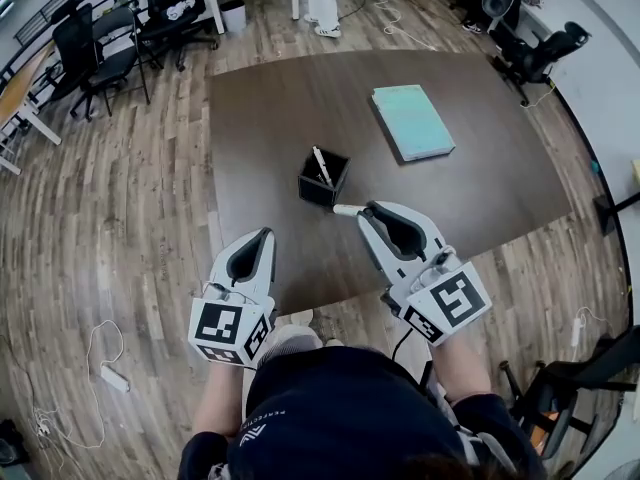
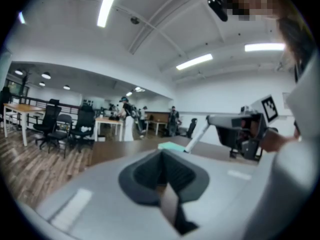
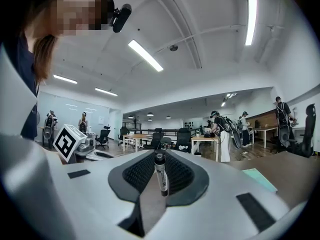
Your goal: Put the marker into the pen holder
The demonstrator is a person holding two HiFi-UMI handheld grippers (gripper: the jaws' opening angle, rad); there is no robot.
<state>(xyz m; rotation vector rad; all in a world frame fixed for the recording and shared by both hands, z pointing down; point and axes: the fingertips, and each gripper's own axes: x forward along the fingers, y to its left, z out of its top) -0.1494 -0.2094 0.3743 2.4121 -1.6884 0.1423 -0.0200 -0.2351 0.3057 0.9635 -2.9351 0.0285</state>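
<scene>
Closest to the camera, the left gripper (image 1: pixel 266 236) is hanging over the near edge of the dark table (image 1: pixel 260 118) with its jaws sitting pressed together and nothing between them. Just to its right, the right gripper (image 1: pixel 366 211) is clamping the marker (image 3: pixel 160 174) between its pads. In the right gripper view the marker is standing upright in the jaws. From the head view, its white end (image 1: pixel 347 210) is poking out sideways toward the left. It's hovering just beside the near right corner of the black pen holder (image 1: pixel 323 180), not inside it. The holder is already carrying one white pen (image 1: pixel 322 165), leaning in it. Further back, a teal book (image 1: pixel 412 120) is lying flat on the table, well apart from the holder. Past the table, black office chairs (image 1: pixel 108 53) are sitting on the wood floor.
</scene>
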